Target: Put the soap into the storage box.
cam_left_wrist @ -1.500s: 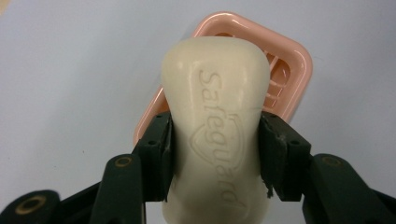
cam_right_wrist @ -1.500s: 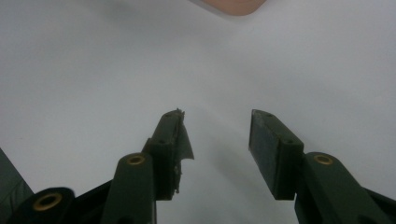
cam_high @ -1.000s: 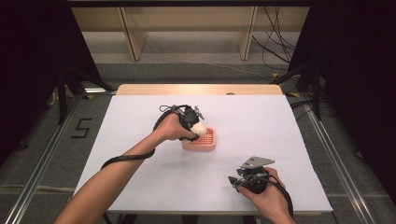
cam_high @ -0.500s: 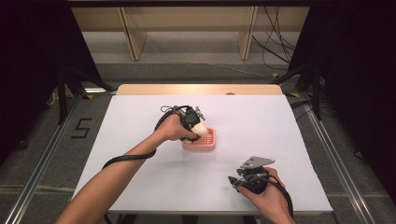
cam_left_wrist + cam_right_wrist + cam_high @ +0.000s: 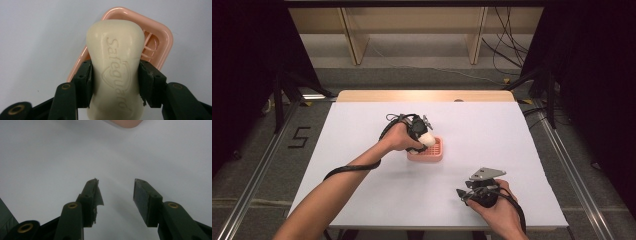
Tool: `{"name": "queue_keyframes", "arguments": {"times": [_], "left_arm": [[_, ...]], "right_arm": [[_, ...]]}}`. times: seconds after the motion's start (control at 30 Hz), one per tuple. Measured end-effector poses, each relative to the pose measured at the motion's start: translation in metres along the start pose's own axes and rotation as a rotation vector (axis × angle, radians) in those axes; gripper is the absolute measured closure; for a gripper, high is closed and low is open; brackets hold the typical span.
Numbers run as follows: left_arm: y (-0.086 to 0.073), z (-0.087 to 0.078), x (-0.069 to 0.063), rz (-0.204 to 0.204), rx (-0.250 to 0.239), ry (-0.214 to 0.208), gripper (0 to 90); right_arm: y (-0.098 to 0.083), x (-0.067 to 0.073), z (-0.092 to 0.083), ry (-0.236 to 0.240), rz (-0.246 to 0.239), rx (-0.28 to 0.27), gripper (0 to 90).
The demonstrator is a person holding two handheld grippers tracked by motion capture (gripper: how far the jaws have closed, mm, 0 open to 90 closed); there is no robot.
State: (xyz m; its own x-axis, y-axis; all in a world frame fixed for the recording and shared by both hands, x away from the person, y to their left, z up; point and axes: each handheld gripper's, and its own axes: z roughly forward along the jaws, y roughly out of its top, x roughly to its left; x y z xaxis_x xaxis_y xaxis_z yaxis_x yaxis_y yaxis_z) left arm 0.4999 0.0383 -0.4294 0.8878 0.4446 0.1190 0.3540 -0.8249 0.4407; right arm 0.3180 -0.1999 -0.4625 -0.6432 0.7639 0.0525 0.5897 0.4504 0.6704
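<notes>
- One white table (image 5: pixel 362 130) fills the middle of the high view, and on it I count one bar of soap, one pink soap dish and my two claws.
- My left claw (image 5: pixel 115 75) sits at the bottom centre of the left gripper view, its two black jaws pinching the one cream bar of soap (image 5: pixel 116 62) by its long sides, one pad on each side.
- The soap has the word "Safeguard" pressed into its face and points up the frame, away from the camera.
- The one pink soap dish (image 5: pixel 160 37) lies behind the soap, in the upper right of that view, with a slotted floor and rounded corners; the far end of the bar overlaps the dish, and I cannot tell whether they touch.
- In the high view, my left claw (image 5: pixel 422 134) and the soap (image 5: pixel 425 138) sit just left of centre, at the upper left edge of the dish (image 5: pixel 432 156).
- My right claw (image 5: pixel 472 190) is at the lower right of the high view, well apart from the dish.
- In the right gripper view, my right claw (image 5: pixel 115 191) has its two jaws spread apart, with nothing between them but bare table.
</notes>
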Motion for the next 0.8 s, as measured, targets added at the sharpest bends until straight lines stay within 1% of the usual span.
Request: {"name": "queue_keyframes", "arguments": {"times": [0.07, 0.1, 0.13, 0.23, 0.27, 0.3, 0.33, 0.37, 0.43, 0.47, 0.53, 0.57, 0.6, 0.63, 0.67, 0.7, 0.77, 0.8], "left_arm": [[0.0001, 0.0006, -0.0003, -0.004, 0.004, -0.005, 49.2], [0.0002, 0.0007, 0.0002, 0.006, 0.007, -0.003, 49.2], [0.0003, 0.0009, 0.0002, 0.007, 0.007, -0.003, 49.2], [0.0001, 0.0021, 0.0006, 0.004, 0.008, -0.006, 49.1], [0.0000, 0.0026, 0.0006, 0.001, 0.005, -0.004, 49.1], [-0.0001, 0.0028, 0.0011, 0.002, 0.006, -0.004, 49.1], [-0.0001, 0.0029, 0.0014, 0.001, 0.006, -0.006, 49.1], [-0.0002, 0.0033, 0.0018, 0.000, 0.003, -0.007, 49.1], [-0.0004, 0.0036, 0.0024, -0.004, 0.005, -0.009, 49.0], [-0.0004, 0.0038, 0.0026, -0.006, 0.005, -0.009, 49.0], [-0.0004, 0.0040, 0.0030, -0.009, 0.008, -0.011, 49.0], [-0.0005, 0.0044, 0.0034, -0.011, 0.006, -0.010, 49.0], [-0.0007, 0.0048, 0.0037, -0.012, 0.006, -0.009, 48.9], [-0.0010, 0.0055, 0.0030, -0.020, 0.007, -0.012, 48.7], [-0.0014, 0.0061, 0.0027, -0.018, 0.009, -0.008, 48.4], [-0.0016, 0.0071, 0.0034, -0.007, 0.009, -0.005, 48.1], [-0.0015, 0.0076, 0.0036, -0.009, 0.005, -0.013, 47.5], [-0.0013, 0.0070, 0.0028, -0.027, -0.005, -0.017, 47.4]], "right_arm": [[0.0000, 0.0002, -0.0002, 0.001, 0.003, 0.000, 55.4], [-0.0002, 0.0005, 0.0002, 0.000, 0.007, -0.006, 55.5], [-0.0004, 0.0006, 0.0006, -0.001, 0.008, -0.010, 55.5], [-0.0004, 0.0006, 0.0005, -0.001, 0.008, -0.011, 55.4], [0.0000, 0.0017, -0.0003, 0.003, 0.025, -0.006, 55.4], [0.0004, 0.0013, -0.0012, 0.004, 0.020, 0.004, 55.5], [0.0003, 0.0020, -0.0012, 0.008, 0.029, 0.005, 55.5], [-0.0001, 0.0006, -0.0006, 0.001, 0.006, -0.002, 55.4], [0.0005, 0.0013, -0.0014, 0.004, 0.021, 0.004, 55.4], [0.0005, 0.0013, -0.0013, 0.004, 0.021, 0.004, 55.4], [-0.0001, 0.0014, -0.0004, 0.006, 0.017, -0.001, 55.4], [-0.0001, 0.0009, -0.0001, 0.005, 0.007, -0.003, 55.4], [0.0006, 0.0012, -0.0009, 0.009, 0.012, 0.004, 55.5], [0.0005, 0.0007, -0.0007, 0.008, 0.004, 0.001, 55.4], [0.0005, 0.0010, -0.0012, 0.004, 0.015, 0.003, 55.4], [0.0000, 0.0004, -0.0008, 0.000, 0.004, -0.002, 55.4], [0.0000, 0.0007, -0.0010, 0.001, 0.009, -0.001, 55.4], [0.0000, 0.0004, -0.0009, -0.001, 0.004, -0.001, 55.4]]}}
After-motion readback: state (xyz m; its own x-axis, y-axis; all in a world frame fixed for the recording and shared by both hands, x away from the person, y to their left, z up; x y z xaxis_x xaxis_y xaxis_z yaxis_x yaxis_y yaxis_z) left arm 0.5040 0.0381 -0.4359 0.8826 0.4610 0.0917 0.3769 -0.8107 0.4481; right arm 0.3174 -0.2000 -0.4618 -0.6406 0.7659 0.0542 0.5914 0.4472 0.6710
